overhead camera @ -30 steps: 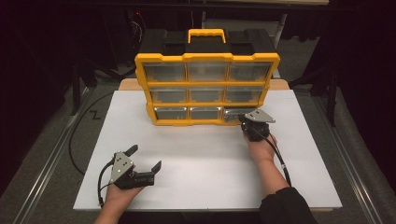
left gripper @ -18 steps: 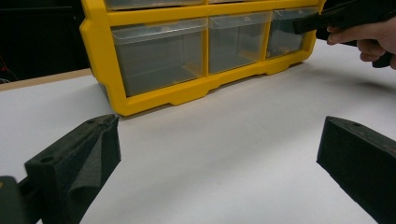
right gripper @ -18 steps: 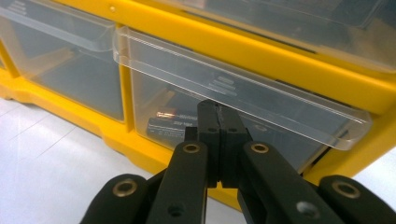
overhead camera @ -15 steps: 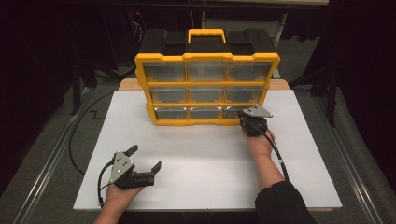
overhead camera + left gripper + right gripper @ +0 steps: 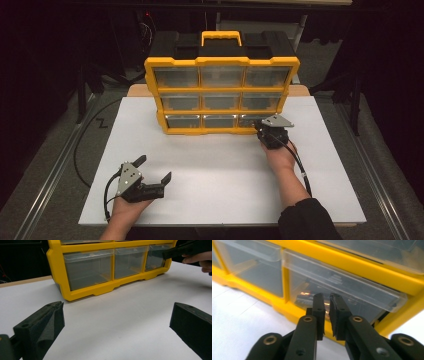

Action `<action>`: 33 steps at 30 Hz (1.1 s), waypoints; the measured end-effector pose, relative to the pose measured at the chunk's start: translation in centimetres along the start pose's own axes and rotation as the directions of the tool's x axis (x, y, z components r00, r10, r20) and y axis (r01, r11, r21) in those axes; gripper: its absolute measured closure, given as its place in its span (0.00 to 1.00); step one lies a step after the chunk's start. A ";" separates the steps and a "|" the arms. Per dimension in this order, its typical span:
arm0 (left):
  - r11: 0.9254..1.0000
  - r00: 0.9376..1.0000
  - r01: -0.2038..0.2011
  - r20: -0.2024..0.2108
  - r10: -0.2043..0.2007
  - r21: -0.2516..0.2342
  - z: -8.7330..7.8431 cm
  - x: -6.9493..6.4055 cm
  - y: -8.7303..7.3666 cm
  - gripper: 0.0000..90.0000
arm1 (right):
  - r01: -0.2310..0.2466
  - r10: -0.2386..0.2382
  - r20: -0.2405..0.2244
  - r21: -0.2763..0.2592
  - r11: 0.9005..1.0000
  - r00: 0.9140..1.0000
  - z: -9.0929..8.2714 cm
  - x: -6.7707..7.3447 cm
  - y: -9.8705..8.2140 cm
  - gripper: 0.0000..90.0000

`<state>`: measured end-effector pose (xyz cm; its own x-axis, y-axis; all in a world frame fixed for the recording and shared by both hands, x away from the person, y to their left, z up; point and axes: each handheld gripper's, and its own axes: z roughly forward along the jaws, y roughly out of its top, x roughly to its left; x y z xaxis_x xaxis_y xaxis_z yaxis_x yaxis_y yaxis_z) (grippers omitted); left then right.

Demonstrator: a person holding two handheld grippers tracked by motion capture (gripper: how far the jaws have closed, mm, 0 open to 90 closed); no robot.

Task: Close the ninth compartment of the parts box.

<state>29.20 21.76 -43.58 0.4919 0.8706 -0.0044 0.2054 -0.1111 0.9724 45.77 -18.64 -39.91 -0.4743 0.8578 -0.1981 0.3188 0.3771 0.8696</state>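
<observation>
A yellow organizer (image 5: 222,62) with clear drawers stands at the back of the white board (image 5: 225,170); its frame shows in the left gripper view (image 5: 82,291) and the right gripper view (image 5: 362,267). My right gripper (image 5: 258,126) points at the bottom right drawer (image 5: 250,120), close to the drawer front (image 5: 352,290). Its jaws (image 5: 326,297) have just been opening and stand a narrow gap apart, with nothing between them. That drawer sits slightly out of the frame at one side. My left gripper (image 5: 154,168) rests near the front left of the board, wide open and empty (image 5: 117,310).
A black cable (image 5: 300,170) trails from the right gripper along the forearm. Another cable (image 5: 82,150) runs off the board's left side. Metal rails (image 5: 45,185) border the table on both sides. Dark stands rise behind the organizer.
My right gripper has edged slightly toward the bottom right drawer. The left hand and its gripper have stayed where they were.
</observation>
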 end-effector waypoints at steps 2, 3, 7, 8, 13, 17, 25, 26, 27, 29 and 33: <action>1.000 1.000 0.000 -0.003 0.000 0.003 0.0 0.0 0.0 0.00 | -0.001 0.001 -0.012 -0.005 1.000 1.000 -0.6 0.1 -0.1 0.85; 1.000 1.000 -0.002 -0.005 0.002 0.005 0.1 0.0 0.0 0.00 | -0.005 0.005 -0.026 -0.008 1.000 1.000 -0.9 0.1 -0.2 0.83; 1.000 1.000 0.000 -0.011 0.000 0.017 0.2 0.2 -0.1 0.00 | -0.008 0.007 -0.056 -0.010 1.000 0.998 -2.0 0.4 -0.6 0.73; 1.000 1.000 0.001 -0.012 -0.001 0.020 0.3 0.2 -0.1 0.00 | 0.003 -0.004 -0.056 -0.008 1.000 0.998 -2.3 0.6 -0.7 0.70; 1.000 1.000 0.000 -0.014 0.000 0.029 0.4 0.2 -0.2 0.00 | -0.003 0.002 -0.083 -0.009 1.000 0.997 -3.7 1.1 -1.6 0.53; 1.000 1.000 0.000 -0.019 0.000 0.027 0.3 0.3 -0.2 0.00 | -0.018 0.015 -0.117 -0.023 1.000 0.993 -4.8 1.3 -2.4 0.43; 1.000 1.000 0.003 -0.025 -0.002 0.028 0.2 0.5 -0.1 0.00 | -0.038 0.030 -0.151 -0.055 0.998 0.988 -6.7 1.8 -4.5 0.20; 1.000 1.000 0.003 -0.026 -0.002 0.029 0.2 0.6 -0.1 0.00 | -0.034 0.026 -0.153 -0.053 0.998 0.988 -6.9 1.8 -4.8 0.18; 1.000 1.000 0.002 -0.027 -0.001 0.029 0.1 0.6 -0.1 0.00 | -0.030 0.022 -0.151 -0.046 0.999 0.988 -7.2 1.9 -5.0 0.17; 1.000 1.000 0.004 -0.029 -0.003 0.026 0.1 0.6 -0.1 0.00 | -0.017 0.010 -0.145 -0.045 0.999 0.989 -7.7 2.0 -5.5 0.11; 1.000 0.999 0.004 -0.033 -0.004 0.027 0.1 0.6 -0.1 0.00 | -0.001 -0.005 -0.147 -0.046 0.999 0.989 -8.7 2.1 -6.4 0.01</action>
<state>29.54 22.28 -43.67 0.4633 0.8862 -0.0003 0.2304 -0.1201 0.9657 35.58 -22.28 -41.90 -0.5912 0.7953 -0.1343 0.2812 0.3593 0.8899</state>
